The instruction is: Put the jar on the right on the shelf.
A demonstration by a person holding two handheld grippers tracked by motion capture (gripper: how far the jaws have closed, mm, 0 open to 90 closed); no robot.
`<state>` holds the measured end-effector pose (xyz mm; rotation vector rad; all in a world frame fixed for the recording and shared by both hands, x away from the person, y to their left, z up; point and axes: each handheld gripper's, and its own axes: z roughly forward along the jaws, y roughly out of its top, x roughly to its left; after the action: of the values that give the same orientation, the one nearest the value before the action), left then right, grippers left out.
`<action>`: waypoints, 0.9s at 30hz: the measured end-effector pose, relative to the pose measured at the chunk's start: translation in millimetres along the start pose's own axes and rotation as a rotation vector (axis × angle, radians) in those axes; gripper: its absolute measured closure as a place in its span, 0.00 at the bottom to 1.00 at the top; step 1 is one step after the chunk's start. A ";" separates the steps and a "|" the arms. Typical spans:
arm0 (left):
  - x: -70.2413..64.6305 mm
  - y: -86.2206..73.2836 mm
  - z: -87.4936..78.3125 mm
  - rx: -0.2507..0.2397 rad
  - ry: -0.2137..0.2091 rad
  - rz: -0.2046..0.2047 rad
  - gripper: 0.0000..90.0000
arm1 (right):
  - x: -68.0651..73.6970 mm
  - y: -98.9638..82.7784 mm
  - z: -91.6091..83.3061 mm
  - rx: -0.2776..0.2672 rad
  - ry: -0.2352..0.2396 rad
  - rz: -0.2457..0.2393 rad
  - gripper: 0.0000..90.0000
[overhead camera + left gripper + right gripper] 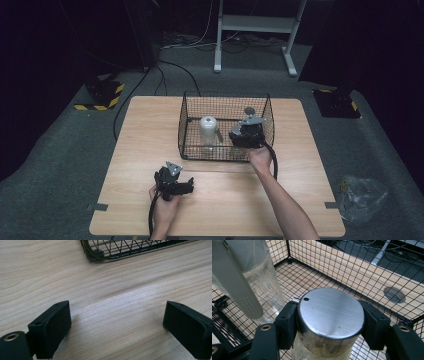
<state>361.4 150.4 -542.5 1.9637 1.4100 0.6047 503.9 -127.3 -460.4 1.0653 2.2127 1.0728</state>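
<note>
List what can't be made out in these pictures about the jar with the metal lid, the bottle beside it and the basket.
- Jar, right gripper view: the lower body runs off the bottom edge; the lid and the right gripper jaws shut on it hide the contents.
- Same jar, high view: hidden under the gripper body.
- Clear bottle: its top is cut by the frame; its white cap is too small for detail.
- Wire basket, left gripper view: cut off by the top edge.

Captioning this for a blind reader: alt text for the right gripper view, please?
The right gripper clamps the round brushed-metal lid of a clear jar inside a black wire basket; a clear bottle with a white strap stands beside it.
</note>
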 end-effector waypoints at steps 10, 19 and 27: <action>-0.1 0.0 0.0 0.000 0.000 -0.001 0.09 | -3.9 -3.0 -2.4 0.000 0.018 0.019 0.42; -0.1 0.1 0.1 0.000 0.001 -0.001 0.09 | -5.6 -4.0 -4.8 0.016 0.042 0.026 0.42; -0.3 0.1 0.2 0.000 0.002 -0.002 0.09 | -2.3 -3.3 -4.1 0.016 0.047 0.005 0.39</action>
<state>361.5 150.0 -542.6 1.9617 1.4133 0.6055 501.0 -132.4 -460.5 1.0633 2.2599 1.0948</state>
